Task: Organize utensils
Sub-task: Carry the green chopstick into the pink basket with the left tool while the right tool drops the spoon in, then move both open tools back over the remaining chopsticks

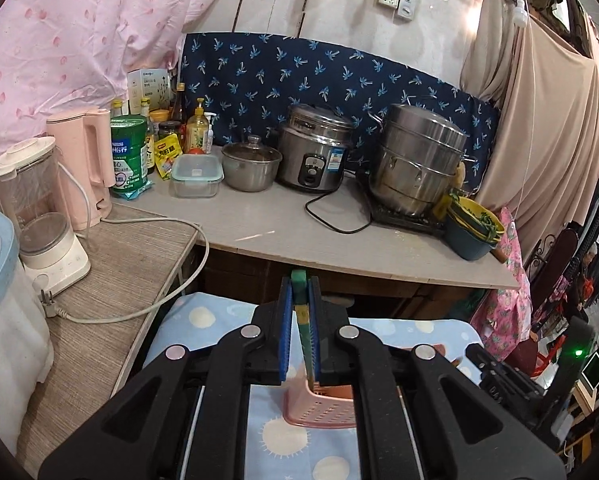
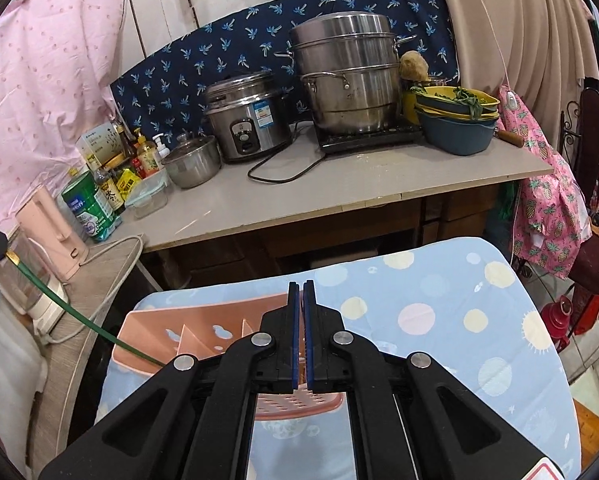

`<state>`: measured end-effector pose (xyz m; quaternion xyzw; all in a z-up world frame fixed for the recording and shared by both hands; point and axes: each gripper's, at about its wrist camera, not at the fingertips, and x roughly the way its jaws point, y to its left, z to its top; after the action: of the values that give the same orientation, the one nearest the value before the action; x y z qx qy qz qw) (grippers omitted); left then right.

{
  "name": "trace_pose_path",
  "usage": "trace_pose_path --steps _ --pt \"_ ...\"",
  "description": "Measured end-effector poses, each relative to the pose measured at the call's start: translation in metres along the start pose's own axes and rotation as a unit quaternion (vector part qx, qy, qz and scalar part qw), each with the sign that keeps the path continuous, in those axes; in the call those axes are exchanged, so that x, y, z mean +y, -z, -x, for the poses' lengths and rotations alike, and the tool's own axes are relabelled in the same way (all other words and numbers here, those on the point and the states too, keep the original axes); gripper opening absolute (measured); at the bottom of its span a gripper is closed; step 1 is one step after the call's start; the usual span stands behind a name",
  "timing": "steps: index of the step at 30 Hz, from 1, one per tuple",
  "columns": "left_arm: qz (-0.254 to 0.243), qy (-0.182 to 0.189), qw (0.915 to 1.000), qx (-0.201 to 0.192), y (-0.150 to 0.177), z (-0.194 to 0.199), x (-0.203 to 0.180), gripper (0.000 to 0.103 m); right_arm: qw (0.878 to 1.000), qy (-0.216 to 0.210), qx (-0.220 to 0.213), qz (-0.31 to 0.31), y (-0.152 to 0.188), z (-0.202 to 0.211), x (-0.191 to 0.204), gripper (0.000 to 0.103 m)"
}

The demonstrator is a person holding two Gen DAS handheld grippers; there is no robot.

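Note:
My left gripper (image 1: 299,284) is shut on a thin green utensil (image 1: 304,328) and holds it upright over the pink perforated utensil basket (image 1: 319,412). The utensil's lower end reaches into the basket. In the right wrist view the same green utensil (image 2: 75,314) slants down from the left gripper's tip at the left edge into the pink basket (image 2: 203,332), which has several compartments. My right gripper (image 2: 301,286) is shut with nothing between its pads, above the basket's right part.
The basket lies on a table with a light blue dotted cloth (image 2: 439,312). Behind it, a counter (image 1: 299,224) holds a rice cooker (image 1: 313,156), a steel steamer pot (image 1: 415,160), a small lidded pot (image 1: 251,164), bottles and bowls. A blender (image 1: 43,216), kettle and cord stand left.

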<state>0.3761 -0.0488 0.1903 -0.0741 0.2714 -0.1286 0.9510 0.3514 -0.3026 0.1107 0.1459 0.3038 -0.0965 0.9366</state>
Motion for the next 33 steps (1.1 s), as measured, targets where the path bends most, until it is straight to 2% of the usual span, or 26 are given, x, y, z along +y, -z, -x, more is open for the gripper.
trace_pose_path --steps 2,5,6,12,18,25,33 --pt "-0.006 -0.008 0.9999 -0.004 0.003 0.003 0.001 0.010 1.000 -0.002 -0.005 0.000 0.002 0.009 -0.001 0.007" --pt "-0.005 -0.009 0.9999 -0.004 0.007 0.013 0.005 0.032 1.000 -0.007 -0.015 -0.005 0.006 0.029 -0.003 0.012" --pt "-0.005 -0.011 0.9999 -0.005 0.009 0.017 0.006 0.037 1.000 -0.009 -0.018 -0.006 0.008 0.036 -0.004 0.015" --pt "-0.021 -0.021 0.9996 -0.001 0.034 0.050 0.014 0.037 0.999 -0.017 -0.027 0.002 0.036 0.089 -0.007 0.024" --pt "-0.047 -0.038 0.9979 0.021 0.085 0.086 0.022 0.037 1.000 -0.022 -0.011 -0.001 0.080 0.133 -0.013 0.026" --pt "-0.062 -0.049 0.9946 0.067 0.152 0.112 0.029 0.037 0.999 -0.004 0.018 0.027 0.146 0.170 -0.009 0.026" --pt "-0.065 -0.055 0.9890 0.121 0.218 0.127 0.035 0.037 0.997 0.006 0.058 0.058 0.217 0.191 -0.005 0.026"
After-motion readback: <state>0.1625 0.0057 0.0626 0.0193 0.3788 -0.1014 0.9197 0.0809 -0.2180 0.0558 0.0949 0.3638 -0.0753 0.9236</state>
